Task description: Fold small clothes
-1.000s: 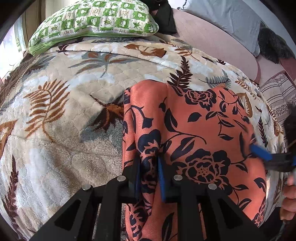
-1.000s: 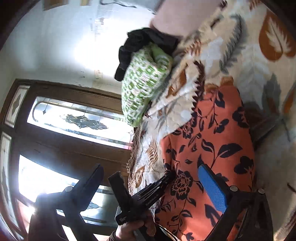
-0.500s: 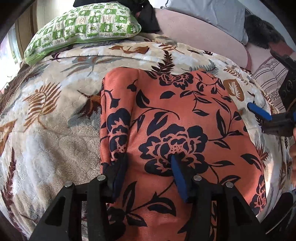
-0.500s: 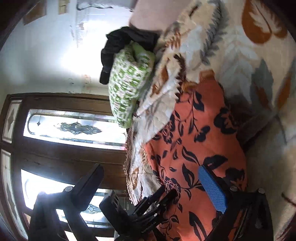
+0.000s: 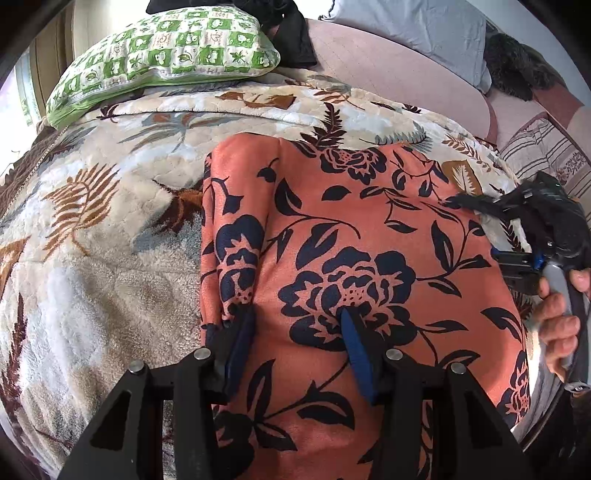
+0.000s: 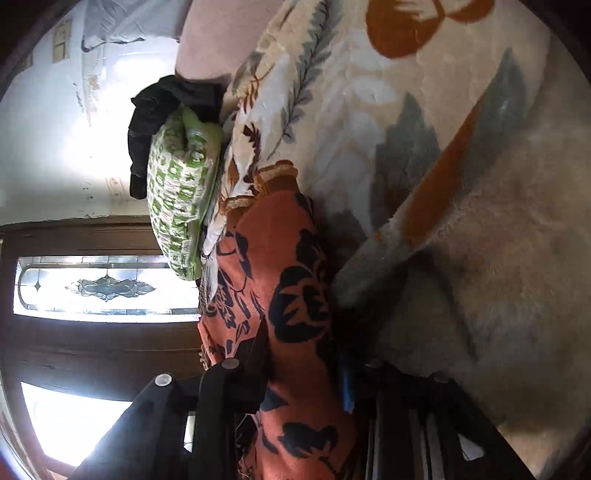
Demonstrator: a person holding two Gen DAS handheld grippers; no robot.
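1. Jaws of left gripper (image 5: pixel 297 339) stand part open, fingers planted on the orange floral garment (image 5: pixel 351 258), cloth lying flat between the blue pads, not pinched.
2. Left finger sits at the garment's folded left edge, right finger on the big dark flower print.
3. Right gripper (image 6: pixel 306 365) jaws are closing, with the garment's right edge between them; whether the pads press the cloth yet is hard to tell, blurred.
4. In the left wrist view the right gripper (image 5: pixel 517 229) comes in from the right side, a person's hand (image 5: pixel 561 317) on its handle.
5. Garment lies spread on a leaf-print fleece blanket (image 5: pixel 92 229) covering a bed, left side folded over in a narrow strip.
6. Green-and-white checked pillow (image 5: pixel 166 55) at the head of the blanket, black clothing (image 5: pixel 291 33) just behind it.
7. Grey pillow (image 5: pixel 417 33) and dark furry item (image 5: pixel 517 62) farther right on a pink sheet (image 5: pixel 388 70).
8. Right wrist view shows a wooden door with leaded glass (image 6: pixel 103 288) beyond the bed.
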